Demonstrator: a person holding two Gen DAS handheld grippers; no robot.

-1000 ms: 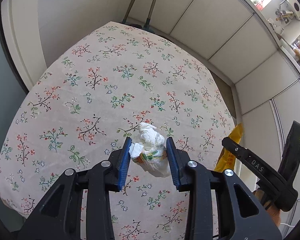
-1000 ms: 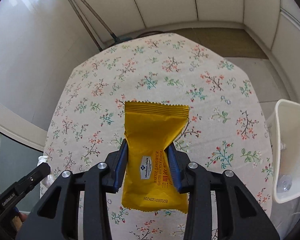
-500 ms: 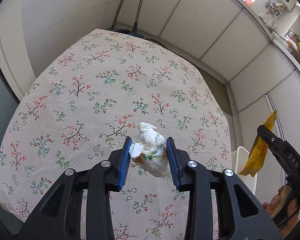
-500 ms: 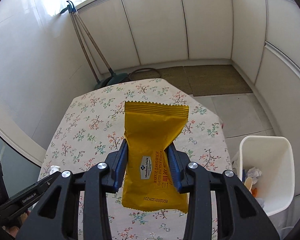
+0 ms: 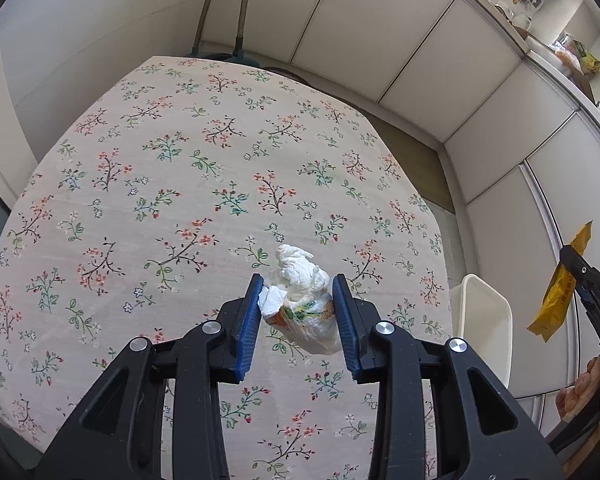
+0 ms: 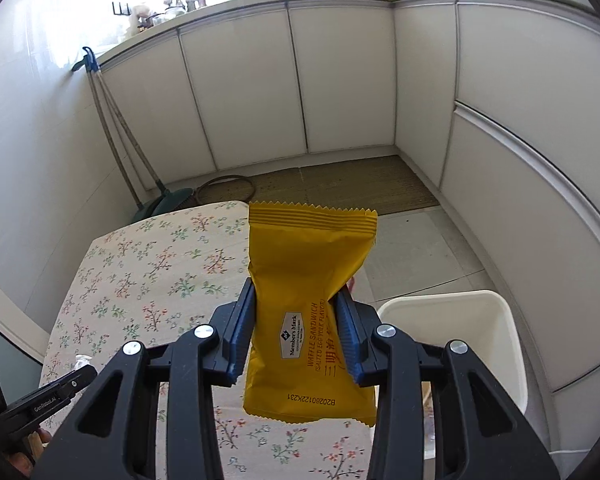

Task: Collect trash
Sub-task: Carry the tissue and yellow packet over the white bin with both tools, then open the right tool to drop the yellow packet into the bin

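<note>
Left wrist view: the left gripper (image 5: 296,300) is clamped on a crumpled wad (image 5: 302,300) of white tissue and printed plastic, both blue pads pressed against its sides. The wad is held in the air above the floral table (image 5: 172,184), over the near right part of the cloth. A white bin (image 5: 486,320) is seen on the floor just past the table's right edge. At the frame's right edge the right gripper (image 5: 576,276) is seen from the side, closed on a yellow wrapper (image 5: 560,292) that is held clear of the table, above and right of the bin. Fingers (image 5: 580,392) of a hand are partly seen below it. Two broom handles (image 5: 224,4) lean on the wall beyond the table's far edge.

Right wrist view: the right gripper (image 6: 296,320) is clamped on the wrapper (image 6: 308,280), which is pinched at its waist and stands upright with its serrated end on top. It is held past the table's (image 6: 148,272) right edge. The bin (image 6: 460,304) is seen low right, partly hidden by the gripper; its contents cannot be made out. The left gripper's (image 6: 72,384) tip is seen low left, state not readable here. A mat (image 6: 340,184) lies on the floor by the cabinets (image 6: 240,92).
</note>
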